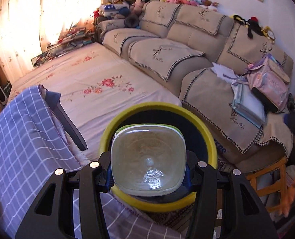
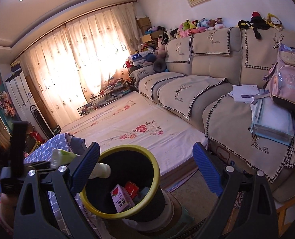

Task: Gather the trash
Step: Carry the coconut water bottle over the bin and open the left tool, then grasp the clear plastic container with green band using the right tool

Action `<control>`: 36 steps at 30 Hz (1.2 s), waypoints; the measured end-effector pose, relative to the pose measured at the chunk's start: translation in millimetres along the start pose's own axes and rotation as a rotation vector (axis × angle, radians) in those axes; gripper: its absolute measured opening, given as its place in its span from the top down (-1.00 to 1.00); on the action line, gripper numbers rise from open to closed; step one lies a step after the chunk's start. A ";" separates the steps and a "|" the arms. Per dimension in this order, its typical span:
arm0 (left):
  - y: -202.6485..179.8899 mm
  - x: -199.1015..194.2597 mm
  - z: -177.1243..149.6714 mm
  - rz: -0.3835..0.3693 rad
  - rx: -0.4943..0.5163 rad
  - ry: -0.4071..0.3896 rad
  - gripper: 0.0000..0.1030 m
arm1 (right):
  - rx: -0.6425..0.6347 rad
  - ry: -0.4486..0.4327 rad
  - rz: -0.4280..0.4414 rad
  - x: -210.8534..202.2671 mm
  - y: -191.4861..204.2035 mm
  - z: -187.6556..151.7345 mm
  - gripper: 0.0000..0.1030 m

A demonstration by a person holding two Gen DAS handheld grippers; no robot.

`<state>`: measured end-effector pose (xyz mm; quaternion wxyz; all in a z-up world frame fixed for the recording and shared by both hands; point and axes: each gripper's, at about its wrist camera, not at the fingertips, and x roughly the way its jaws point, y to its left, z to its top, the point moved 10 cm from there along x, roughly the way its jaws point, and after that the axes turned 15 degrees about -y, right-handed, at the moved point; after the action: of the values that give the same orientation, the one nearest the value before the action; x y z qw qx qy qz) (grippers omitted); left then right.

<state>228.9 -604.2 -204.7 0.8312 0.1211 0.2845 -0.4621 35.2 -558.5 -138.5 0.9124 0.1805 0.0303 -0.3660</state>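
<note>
Left claw [image 1: 148, 169] clamped; right claw [image 2: 145, 171] spread wide

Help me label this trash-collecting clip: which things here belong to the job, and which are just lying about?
Job:
- plastic bottle, gripped by the left gripper over the bin
- yellow-rimmed bin
- strawberry carton and red wrapper inside it

Lying about:
- pink backpack
- plush toys
- papers
- folders
</note>
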 end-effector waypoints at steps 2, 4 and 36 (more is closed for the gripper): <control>4.1 10.4 -5.0 0.022 -0.007 -0.002 -0.26 | 0.002 0.010 0.006 2.7 1.4 -4.1 -0.73; 9.8 4.9 -2.7 0.046 -0.011 -0.028 -0.41 | 0.002 0.014 0.012 5.3 6.5 -4.7 -0.73; 449.3 -414.1 -164.9 0.879 -0.456 -0.451 -0.83 | -0.243 0.184 0.572 -5.8 353.1 -96.1 -0.73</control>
<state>375.3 6.2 -123.6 0.9917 -0.0568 0.1147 -0.0122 278.0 -285.4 -118.6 0.9866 0.1037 0.1040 -0.0706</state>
